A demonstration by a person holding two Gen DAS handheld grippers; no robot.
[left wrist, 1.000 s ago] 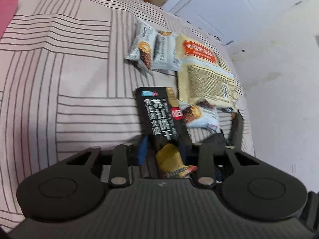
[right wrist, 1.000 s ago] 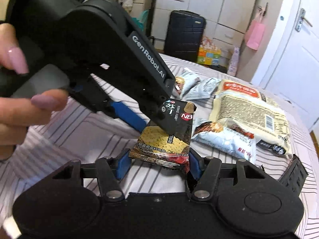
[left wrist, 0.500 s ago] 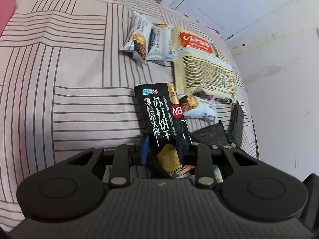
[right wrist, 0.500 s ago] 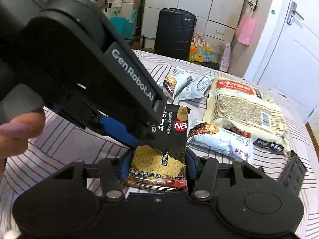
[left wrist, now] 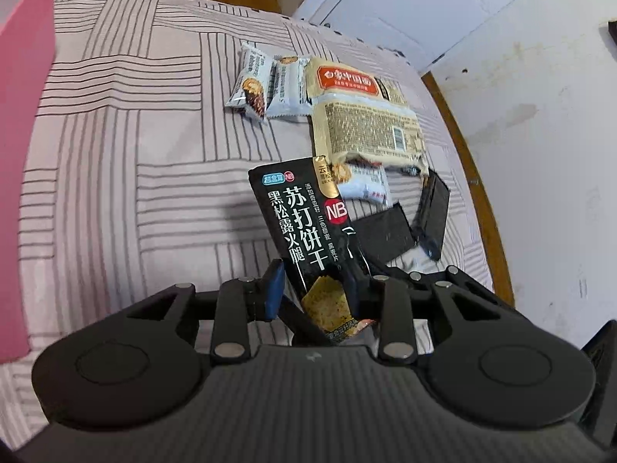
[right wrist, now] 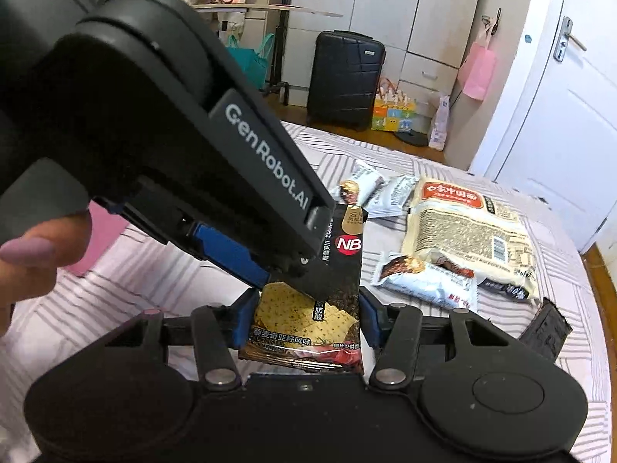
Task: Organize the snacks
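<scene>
Both grippers – left (left wrist: 312, 289), right (right wrist: 304, 320) – clamped on black cracker pack (left wrist: 308, 223), lifted. Noodle bag (left wrist: 366, 123), small packs beside it unsorted; pink box (left wrist: 23, 115) well apart.

Bedroom with a striped bedspread, pale wardrobes and a white door.

The bedspread (left wrist: 127, 123) is pale pink with grey line blocks, and a wooden floor (left wrist: 482, 177) curves round its edge below a scuffed white wall (left wrist: 540, 96). In the right wrist view, a row of pale wardrobe doors and drawers (right wrist: 389, 11) lines the far side, with a black suitcase (right wrist: 345, 79) standing upright before it and a colourful box (right wrist: 393, 114) just beside that. A pink paper bag (right wrist: 479, 71) hangs near the white door (right wrist: 570, 88), whose metal handle (right wrist: 565, 38) shows. Soft daylight fills the room.
</scene>
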